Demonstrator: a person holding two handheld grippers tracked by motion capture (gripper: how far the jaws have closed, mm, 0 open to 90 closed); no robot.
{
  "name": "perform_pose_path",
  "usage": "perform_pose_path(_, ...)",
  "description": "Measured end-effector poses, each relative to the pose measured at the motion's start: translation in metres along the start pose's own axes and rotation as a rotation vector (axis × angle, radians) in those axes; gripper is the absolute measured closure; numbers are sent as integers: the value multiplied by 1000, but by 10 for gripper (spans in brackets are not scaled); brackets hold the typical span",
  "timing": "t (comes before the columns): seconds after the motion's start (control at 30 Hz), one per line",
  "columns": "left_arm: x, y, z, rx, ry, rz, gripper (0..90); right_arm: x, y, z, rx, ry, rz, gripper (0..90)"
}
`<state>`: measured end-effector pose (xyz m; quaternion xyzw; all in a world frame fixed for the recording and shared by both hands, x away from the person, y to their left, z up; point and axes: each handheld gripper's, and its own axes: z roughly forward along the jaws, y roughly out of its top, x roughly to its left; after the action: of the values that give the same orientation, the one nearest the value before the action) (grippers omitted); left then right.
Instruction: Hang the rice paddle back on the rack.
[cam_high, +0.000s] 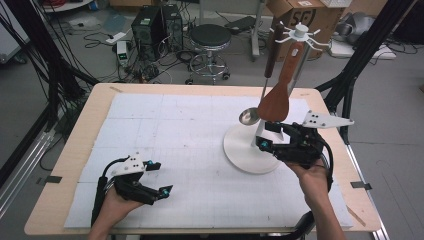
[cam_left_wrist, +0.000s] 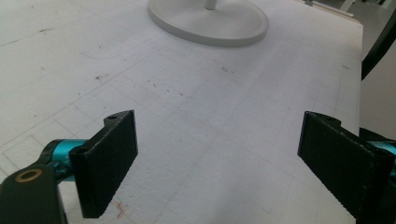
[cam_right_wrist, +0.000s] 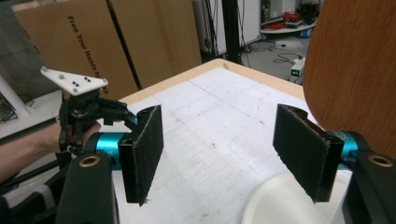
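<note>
My right gripper (cam_high: 266, 136) sits jaws apart, nothing in it, just below the wooden spatula (cam_high: 276, 100) hanging on the white rack (cam_high: 247, 150). My left gripper (cam_high: 159, 177) is wide open over the table (cam_high: 85, 125), well apart.

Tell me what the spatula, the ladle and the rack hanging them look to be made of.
Spatula: looks like wood, reddish-brown with faint grain and a dull sheen, seen close in the right gripper view. Ladle: bowl and thin stem look like polished metal, grey and reflective; its dark brown handle may be wood. Rack: smooth matte white, round base, post and hooks; plastic or painted metal, I cannot tell which.
</note>
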<state>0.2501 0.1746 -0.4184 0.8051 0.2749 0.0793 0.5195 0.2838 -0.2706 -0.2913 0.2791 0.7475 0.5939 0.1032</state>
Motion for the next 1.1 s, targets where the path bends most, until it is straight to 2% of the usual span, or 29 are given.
perform_pose_path(0.27, 0, 0, 0, 2, 4, 1, 125, 1, -14, 4, 8, -24, 0, 290)
perform_pose_path(0.5, 0, -1, -1, 1, 3, -1, 125, 1, -28, 8, 31, -45, 14, 209)
perform_pose_path(0.9, 1, -1, -2, -1, 5, -3, 123, 2, -49, 16, 59, -33, 19, 171)
perform_pose_path(1.1, 1, -1, -2, 0, 5, -6, 122, 0, -61, 19, 80, -39, 48, 166)
